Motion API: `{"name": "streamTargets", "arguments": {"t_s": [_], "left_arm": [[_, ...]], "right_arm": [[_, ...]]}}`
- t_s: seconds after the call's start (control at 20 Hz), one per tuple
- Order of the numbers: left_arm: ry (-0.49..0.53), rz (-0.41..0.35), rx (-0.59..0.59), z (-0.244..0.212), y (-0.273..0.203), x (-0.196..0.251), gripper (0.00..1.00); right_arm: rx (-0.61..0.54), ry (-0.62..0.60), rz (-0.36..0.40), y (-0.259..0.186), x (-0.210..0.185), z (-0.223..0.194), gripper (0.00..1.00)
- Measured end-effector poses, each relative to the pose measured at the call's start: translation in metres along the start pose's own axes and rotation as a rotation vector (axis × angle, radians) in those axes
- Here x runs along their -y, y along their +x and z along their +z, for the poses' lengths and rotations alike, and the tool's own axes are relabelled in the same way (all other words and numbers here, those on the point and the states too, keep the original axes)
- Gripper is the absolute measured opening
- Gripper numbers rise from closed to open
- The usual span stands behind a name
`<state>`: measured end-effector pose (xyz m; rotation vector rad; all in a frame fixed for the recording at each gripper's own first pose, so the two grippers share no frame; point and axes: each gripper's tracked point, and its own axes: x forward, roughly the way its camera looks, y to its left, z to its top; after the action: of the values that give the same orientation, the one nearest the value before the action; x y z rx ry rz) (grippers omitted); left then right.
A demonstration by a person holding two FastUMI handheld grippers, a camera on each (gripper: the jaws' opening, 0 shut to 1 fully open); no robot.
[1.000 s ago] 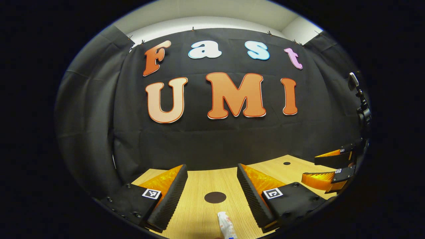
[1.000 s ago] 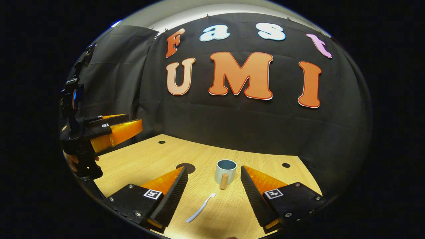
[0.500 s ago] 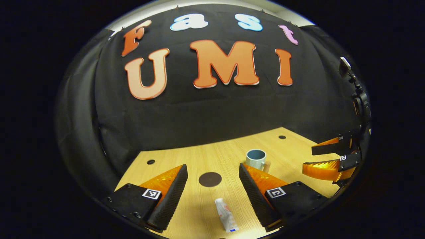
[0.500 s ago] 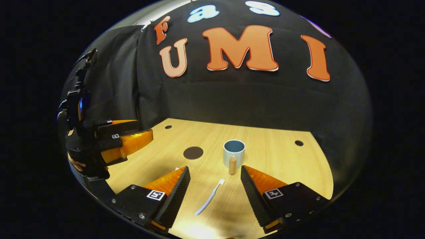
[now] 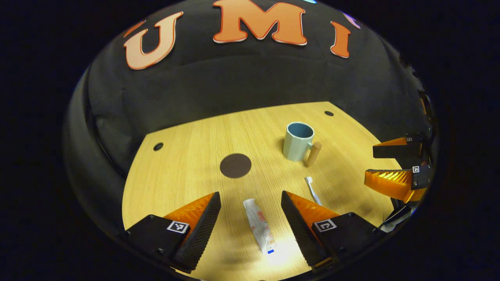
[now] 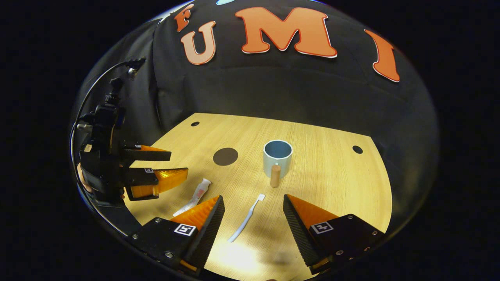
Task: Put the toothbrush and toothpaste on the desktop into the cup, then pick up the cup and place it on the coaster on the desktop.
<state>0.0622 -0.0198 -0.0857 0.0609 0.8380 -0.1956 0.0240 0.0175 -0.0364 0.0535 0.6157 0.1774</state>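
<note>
Left gripper view: toothbrush handle hidden behind the left claw's right finger, only the head end visible. Right gripper view: toothpaste lower end hidden behind the right claw's left finger; print on tube too small to tell.

Bare surface lies open around the upright cup; toothbrush and toothpaste lie flat between spread fingers, nothing standing over them, coaster uncovered.
</note>
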Motion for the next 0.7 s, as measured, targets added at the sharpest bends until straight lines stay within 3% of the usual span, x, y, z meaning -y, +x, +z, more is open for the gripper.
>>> {"name": "streamTargets", "arguments": {"t_s": [0.1,0.25,0.45,0.55,0.7], "left_arm": [[-0.015,-0.003,-0.077,-0.004,0.007,-0.002,0.98],[-0.056,-0.024,-0.169,-0.011,0.006,-0.002,0.98],[-0.041,0.007,-0.299,-0.023,0.009,-0.005,0.98],[-0.064,-0.006,-0.341,-0.038,0.017,-0.003,0.86],[-0.068,-0.009,-0.38,-0.051,0.03,0.003,0.89]], "right_arm": [[-0.04,0.02,0.026,0.013,-0.004,-0.012,0.85],[-0.108,0.028,0.014,0.033,0.002,-0.03,0.84],[-0.178,0.013,0.002,0.054,0.005,-0.046,0.83],[-0.214,0.024,-0.001,0.061,0.006,-0.052,0.83],[-0.251,0.041,0.003,0.064,0.006,-0.055,0.83]]}}
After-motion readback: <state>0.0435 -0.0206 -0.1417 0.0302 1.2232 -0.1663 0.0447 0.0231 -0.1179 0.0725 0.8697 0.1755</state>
